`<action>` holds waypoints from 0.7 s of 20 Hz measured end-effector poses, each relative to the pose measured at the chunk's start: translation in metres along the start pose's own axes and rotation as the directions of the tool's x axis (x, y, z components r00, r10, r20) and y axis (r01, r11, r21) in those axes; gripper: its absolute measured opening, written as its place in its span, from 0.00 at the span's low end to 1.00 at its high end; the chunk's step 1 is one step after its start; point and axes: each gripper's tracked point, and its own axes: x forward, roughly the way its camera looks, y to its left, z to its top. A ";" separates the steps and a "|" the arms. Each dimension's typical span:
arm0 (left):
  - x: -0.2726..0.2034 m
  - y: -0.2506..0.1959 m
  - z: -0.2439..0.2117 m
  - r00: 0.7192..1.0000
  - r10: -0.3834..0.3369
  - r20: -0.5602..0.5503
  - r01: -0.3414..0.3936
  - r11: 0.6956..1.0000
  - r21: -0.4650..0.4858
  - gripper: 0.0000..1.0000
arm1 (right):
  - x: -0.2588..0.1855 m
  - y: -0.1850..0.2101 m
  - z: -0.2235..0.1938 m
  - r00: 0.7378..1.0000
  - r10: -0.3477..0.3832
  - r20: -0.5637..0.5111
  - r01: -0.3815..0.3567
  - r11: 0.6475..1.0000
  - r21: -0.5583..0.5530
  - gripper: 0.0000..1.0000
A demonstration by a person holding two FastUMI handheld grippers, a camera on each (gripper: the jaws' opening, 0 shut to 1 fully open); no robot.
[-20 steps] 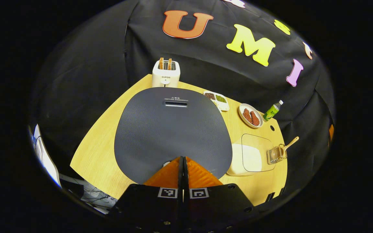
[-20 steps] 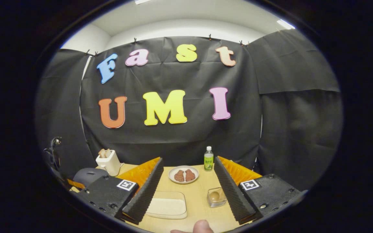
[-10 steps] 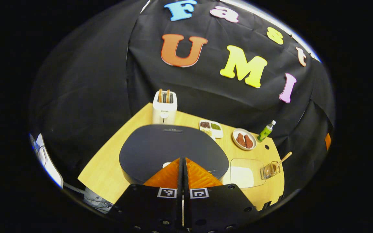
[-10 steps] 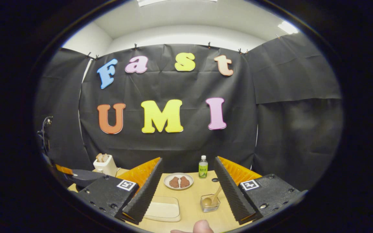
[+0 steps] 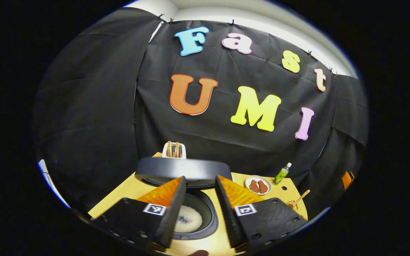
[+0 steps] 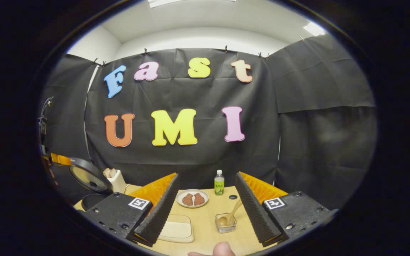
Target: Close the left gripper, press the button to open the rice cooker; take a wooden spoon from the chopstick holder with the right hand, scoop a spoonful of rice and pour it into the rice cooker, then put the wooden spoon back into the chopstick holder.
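Left gripper view: my left claw (image 5: 198, 209) is hanging spread apart, gripping nothing, above the wooden surface (image 5: 126, 192). Straight ahead between its fingers, the rice cooker (image 5: 194, 217) is standing open, its dark lid (image 5: 183, 169) raised just beyond my fingertips. A patch of white rice (image 5: 188, 218) is lying in the bottom of the dark inner pot. Behind the lid, a white toaster (image 5: 174, 151) is holding two slices of bread. Ahead and to the right of my claw, a white plate (image 5: 258, 185) is carrying two brown pieces of food, and a green bottle (image 5: 282, 174) is standing just beyond it. Farther right, near the edge of the surface, the wooden spoon (image 5: 300, 199) is leaning in the chopstick holder (image 5: 292, 204).

Right gripper view: my right claw (image 6: 206, 213) is also hanging wide apart and gripping nothing. Between its fingers and near the right one, the chopstick holder (image 6: 225, 223) is sitting on the surface (image 6: 205, 234) with the wooden spoon (image 6: 230, 215) resting in it, its handle tilting up to the right. Just left of it, close to my left finger, a clear container of rice (image 6: 176, 229) is lying flat. Farther ahead, the plate (image 6: 192, 198) and the bottle (image 6: 219, 182) are standing. Far off to the left, the rice cooker's lid (image 6: 88, 176) is standing raised beside the toaster (image 6: 114, 179). A fingertip (image 6: 222, 249) is showing at the bottom edge.
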 end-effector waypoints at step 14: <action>-0.014 -0.039 0.008 0.995 0.024 0.099 -0.032 0.996 0.086 0.95 | 0.050 -0.055 -0.086 0.984 0.020 -0.178 -0.029 0.998 -0.048 1.00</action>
